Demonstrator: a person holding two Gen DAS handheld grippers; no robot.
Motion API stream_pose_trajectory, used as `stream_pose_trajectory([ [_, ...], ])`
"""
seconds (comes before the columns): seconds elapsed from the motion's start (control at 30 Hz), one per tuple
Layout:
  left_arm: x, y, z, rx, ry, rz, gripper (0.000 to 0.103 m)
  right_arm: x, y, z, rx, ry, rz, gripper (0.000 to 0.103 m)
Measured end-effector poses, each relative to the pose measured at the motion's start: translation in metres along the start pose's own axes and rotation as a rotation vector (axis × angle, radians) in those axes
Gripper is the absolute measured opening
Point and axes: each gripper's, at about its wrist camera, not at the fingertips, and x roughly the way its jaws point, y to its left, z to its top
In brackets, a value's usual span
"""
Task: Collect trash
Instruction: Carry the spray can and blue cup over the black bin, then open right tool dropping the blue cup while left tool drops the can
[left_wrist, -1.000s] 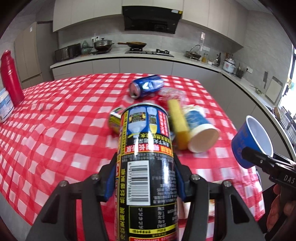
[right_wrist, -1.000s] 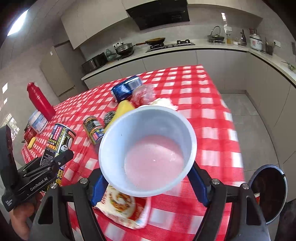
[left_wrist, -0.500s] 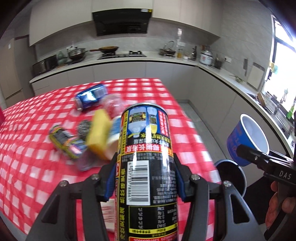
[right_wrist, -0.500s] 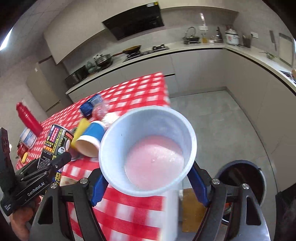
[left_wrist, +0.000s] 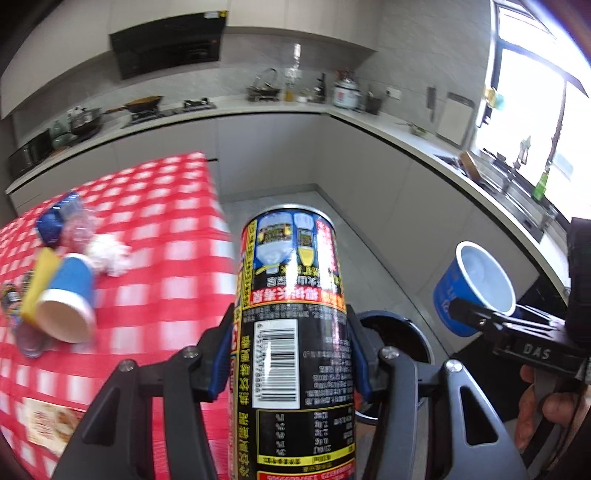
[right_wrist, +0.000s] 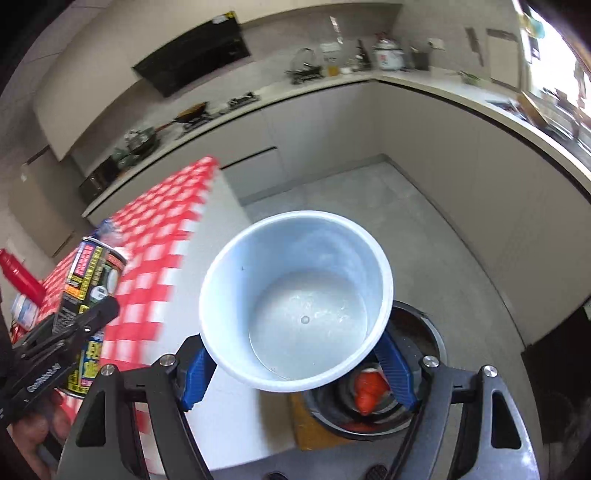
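My left gripper (left_wrist: 291, 354) is shut on a tall black and yellow drink can (left_wrist: 293, 332), held upright past the table's right edge; the can also shows at the left of the right wrist view (right_wrist: 86, 295). My right gripper (right_wrist: 295, 369) is shut on a blue paper cup with a white inside (right_wrist: 295, 299), seen again at the right of the left wrist view (left_wrist: 476, 288). A round black trash bin (right_wrist: 417, 369) stands on the floor below the cup, with red waste (right_wrist: 369, 391) inside; in the left wrist view the bin (left_wrist: 402, 332) lies just behind the can.
The red-checked table (left_wrist: 155, 266) still carries a lying blue cup (left_wrist: 68, 299), a yellow sponge (left_wrist: 38, 284), white crumpled paper (left_wrist: 109, 253), a blue can (left_wrist: 55, 221) and a wrapper (left_wrist: 44, 428). A grey floor (right_wrist: 369, 199) and L-shaped kitchen counter surround the bin.
Both grippers have swung right, off the table, with the can and cup still in them. The table slid left in both views and the bin came in beneath.
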Motion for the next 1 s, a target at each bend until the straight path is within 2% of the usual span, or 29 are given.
stream_pose_trajectory([
  [0.17, 0.026, -0.033, -0.006, 0.007, 0.038, -0.012, 0.054, 0.030, -0.052, -0.012, 0.011, 0.080, -0.024, 0.079],
  [0.43, 0.064, -0.060, -0.025, -0.036, 0.087, 0.013, 0.054, 0.090, -0.095, -0.029, -0.031, 0.182, -0.002, 0.080],
  [0.47, 0.068, -0.063, -0.027, -0.042, 0.091, 0.023, 0.054, 0.098, -0.095, -0.028, -0.047, 0.191, -0.009, 0.080],
  [0.53, 0.074, -0.064, -0.033, -0.062, 0.105, 0.038, 0.054, 0.114, -0.102, -0.027, -0.072, 0.214, -0.086, 0.081],
  [0.73, 0.098, -0.083, -0.049, -0.085, 0.148, 0.053, 0.054, 0.104, -0.130, -0.022, -0.027, 0.183, -0.051, 0.082],
  [1.0, 0.133, -0.111, -0.067, -0.104, 0.199, 0.033, 0.054, 0.095, -0.159, -0.019, 0.001, 0.167, -0.076, 0.082],
])
